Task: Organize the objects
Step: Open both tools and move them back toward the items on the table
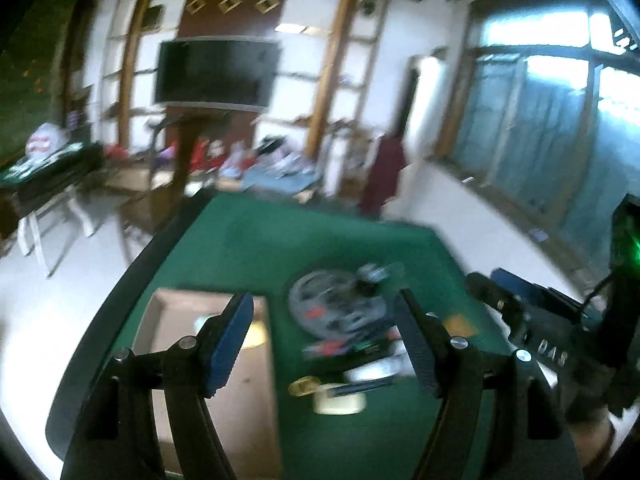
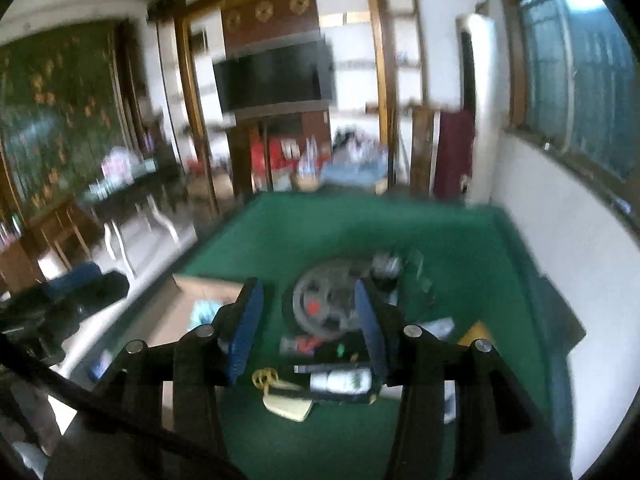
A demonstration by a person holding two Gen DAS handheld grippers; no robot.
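A pile of small objects lies on the green table (image 1: 260, 248): a grey round disc (image 1: 336, 304) with a red spot, a gold ring piece (image 1: 305, 385), a cream tag (image 1: 340, 402), and dark and white items I cannot make out in the blur. An open cardboard box (image 1: 192, 344) sits left of the pile. My left gripper (image 1: 324, 344) is open and empty above the table, between box and pile. In the right wrist view my right gripper (image 2: 310, 320) is open and empty above the disc (image 2: 324, 300) and the box (image 2: 188, 304).
The right gripper body (image 1: 560, 340) shows at the right of the left wrist view; the left gripper (image 2: 68, 300) shows at the left of the right wrist view. A white wall (image 2: 560, 260) borders the table's right side. Chairs and a cluttered TV unit (image 1: 216, 72) stand beyond.
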